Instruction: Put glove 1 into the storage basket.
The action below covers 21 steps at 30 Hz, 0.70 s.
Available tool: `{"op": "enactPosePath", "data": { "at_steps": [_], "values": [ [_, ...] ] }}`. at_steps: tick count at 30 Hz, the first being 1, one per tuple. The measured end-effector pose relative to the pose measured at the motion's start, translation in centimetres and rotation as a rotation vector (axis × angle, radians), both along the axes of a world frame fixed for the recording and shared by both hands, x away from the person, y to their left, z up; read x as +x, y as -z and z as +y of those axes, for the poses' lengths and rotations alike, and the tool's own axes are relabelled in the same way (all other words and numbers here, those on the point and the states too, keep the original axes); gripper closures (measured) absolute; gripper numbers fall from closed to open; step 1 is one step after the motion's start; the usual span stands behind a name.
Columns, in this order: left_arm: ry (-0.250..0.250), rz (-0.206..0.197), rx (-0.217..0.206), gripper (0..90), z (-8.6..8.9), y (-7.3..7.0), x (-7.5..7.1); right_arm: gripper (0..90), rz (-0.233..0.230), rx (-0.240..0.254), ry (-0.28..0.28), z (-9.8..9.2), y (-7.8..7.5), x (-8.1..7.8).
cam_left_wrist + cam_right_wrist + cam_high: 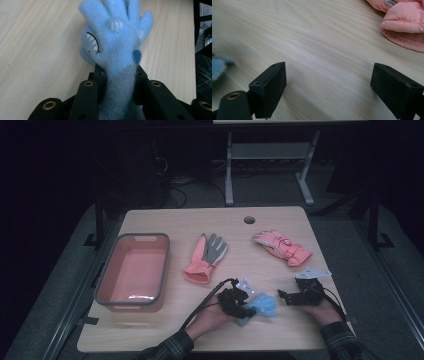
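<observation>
Gripping the blue glove point(113, 47) by its grey cuff, my left gripper point(239, 304) has its jaws clenched on the fuzzy fabric — in the left gripper view the cuff is pinched between them while the fingers fan out above, with a small toothy grin printed on the palm side. Seen from the high view, the glove lies on the desk point(165, 320) near the front edge, just ahead of my left hand point(212, 316), its fingers pointing toward my other gripper.

My right gripper point(289, 296) rests a little apart from it, jaws released and standing wide with nothing but bare wood between them. In its own view the blue glove shows at the left edge and a pink padded glove point(403, 30) sits at the upper right.

Farther back on the desk lie a pink and grey glove point(206, 257) near the middle and the pink padded glove to its right — well apart from each other. An orange tub point(132, 270) with a grey rim stands at the left side.
</observation>
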<state>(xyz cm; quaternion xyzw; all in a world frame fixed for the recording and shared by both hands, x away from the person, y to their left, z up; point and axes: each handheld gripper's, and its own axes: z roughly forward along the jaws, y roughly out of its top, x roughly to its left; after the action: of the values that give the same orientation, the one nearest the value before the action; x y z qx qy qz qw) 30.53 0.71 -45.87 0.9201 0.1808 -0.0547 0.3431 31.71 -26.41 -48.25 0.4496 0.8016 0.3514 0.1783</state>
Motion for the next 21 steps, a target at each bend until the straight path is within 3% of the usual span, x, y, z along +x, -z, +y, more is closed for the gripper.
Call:
{"op": "enactPosePath", "data": {
  "at_steps": [21],
  "values": [
    [-0.038,0.009,-0.062,72.6,3.4,-2.4,1.8,12.6,0.001,0.000,-0.002,0.0,0.0,0.0]
  ]
}}
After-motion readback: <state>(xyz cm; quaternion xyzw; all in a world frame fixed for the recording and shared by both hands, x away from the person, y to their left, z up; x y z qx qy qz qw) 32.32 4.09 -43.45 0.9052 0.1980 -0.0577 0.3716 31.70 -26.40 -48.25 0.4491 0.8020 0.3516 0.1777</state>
